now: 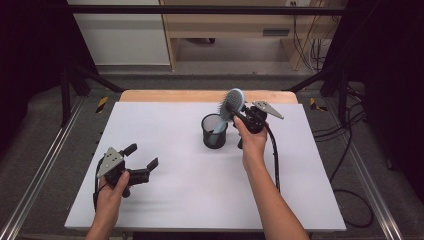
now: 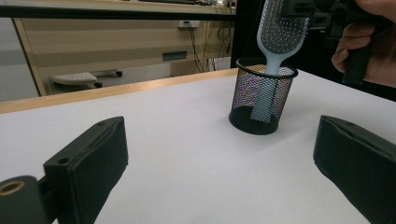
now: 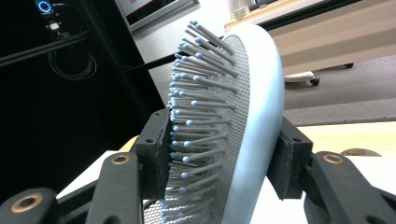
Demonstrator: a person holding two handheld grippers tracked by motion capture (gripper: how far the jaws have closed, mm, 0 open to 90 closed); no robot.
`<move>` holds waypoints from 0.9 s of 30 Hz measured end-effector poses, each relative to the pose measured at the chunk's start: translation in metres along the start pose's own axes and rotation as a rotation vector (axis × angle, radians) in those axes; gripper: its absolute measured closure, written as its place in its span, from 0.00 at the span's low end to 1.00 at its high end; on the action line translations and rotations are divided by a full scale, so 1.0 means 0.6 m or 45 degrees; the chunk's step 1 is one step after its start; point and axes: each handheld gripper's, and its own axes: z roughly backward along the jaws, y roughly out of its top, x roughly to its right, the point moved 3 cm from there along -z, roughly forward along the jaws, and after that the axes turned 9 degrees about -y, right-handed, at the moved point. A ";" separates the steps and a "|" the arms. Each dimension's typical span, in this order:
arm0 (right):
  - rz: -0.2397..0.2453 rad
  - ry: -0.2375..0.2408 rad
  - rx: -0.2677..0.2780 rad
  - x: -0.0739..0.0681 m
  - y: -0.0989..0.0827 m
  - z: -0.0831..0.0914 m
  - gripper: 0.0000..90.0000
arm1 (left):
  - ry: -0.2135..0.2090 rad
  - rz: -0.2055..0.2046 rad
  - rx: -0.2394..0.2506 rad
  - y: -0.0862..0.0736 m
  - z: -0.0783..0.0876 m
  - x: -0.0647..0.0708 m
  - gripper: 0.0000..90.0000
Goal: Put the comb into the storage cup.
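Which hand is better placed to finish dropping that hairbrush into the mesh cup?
Right. Its tongs grip the hairbrush head, and the handle already sits inside the mesh cup. The left tongs are open over the white table, well away from the cup.

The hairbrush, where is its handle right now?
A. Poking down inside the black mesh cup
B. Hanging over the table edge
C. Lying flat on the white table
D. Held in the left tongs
A: the hairbrush stands with its handle down inside the black mesh cup, while the right tongs hold the brush head from both sides, one pad against the bristles and one against the back.
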 end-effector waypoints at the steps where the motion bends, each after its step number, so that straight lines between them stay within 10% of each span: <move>1: -0.003 -0.003 -0.001 0.001 0.000 0.000 0.53 | 0.000 0.002 0.002 0.000 0.000 0.000 0.04; 27: 0.001 0.004 -0.008 0.002 -0.001 0.000 0.50 | 0.001 -0.001 -0.001 0.000 0.000 0.000 0.04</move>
